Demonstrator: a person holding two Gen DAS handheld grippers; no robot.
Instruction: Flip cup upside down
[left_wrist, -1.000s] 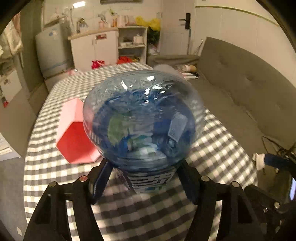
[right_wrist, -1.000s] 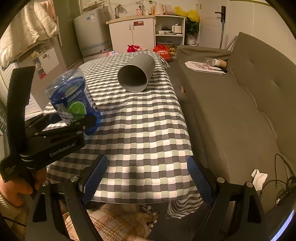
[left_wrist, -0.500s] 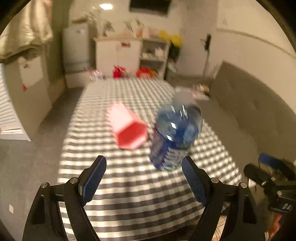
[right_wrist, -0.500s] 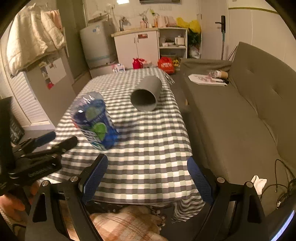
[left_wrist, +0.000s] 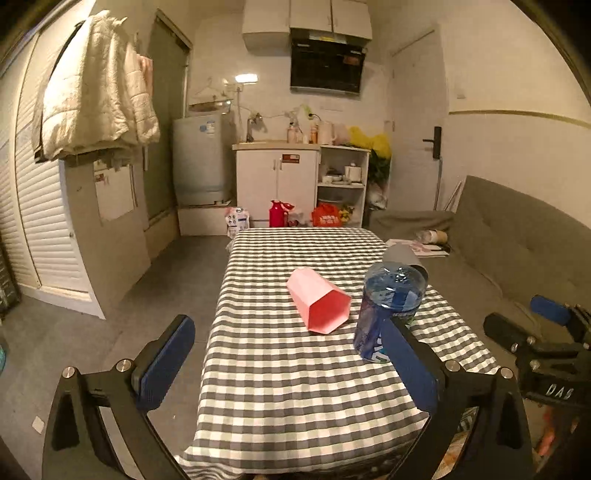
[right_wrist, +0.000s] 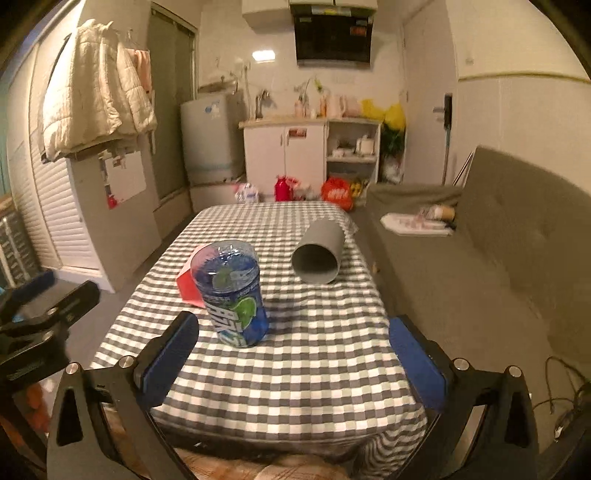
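A clear blue plastic cup (left_wrist: 388, 310) (right_wrist: 232, 295) stands on the checked table (left_wrist: 295, 398) with its closed end up and its label text inverted. My left gripper (left_wrist: 288, 326) is open and drawn back over the table's near edge, apart from the cup, with its right finger overlapping the cup's lower part in the left wrist view. My right gripper (right_wrist: 292, 325) is open too, with nothing between its fingers and the cup just ahead of its left finger.
A pink hexagonal cup (left_wrist: 319, 302) (right_wrist: 188, 280) lies on its side left of the blue cup. A grey cup (right_wrist: 319, 253) lies on its side further back right. A grey sofa (right_wrist: 480, 266) runs along the table's right side. White cabinets (left_wrist: 277, 181) stand beyond.
My left gripper let go of the blue cup, opened and pulled back and up from the table. The cup now stands alone. My right gripper also drew back a little.
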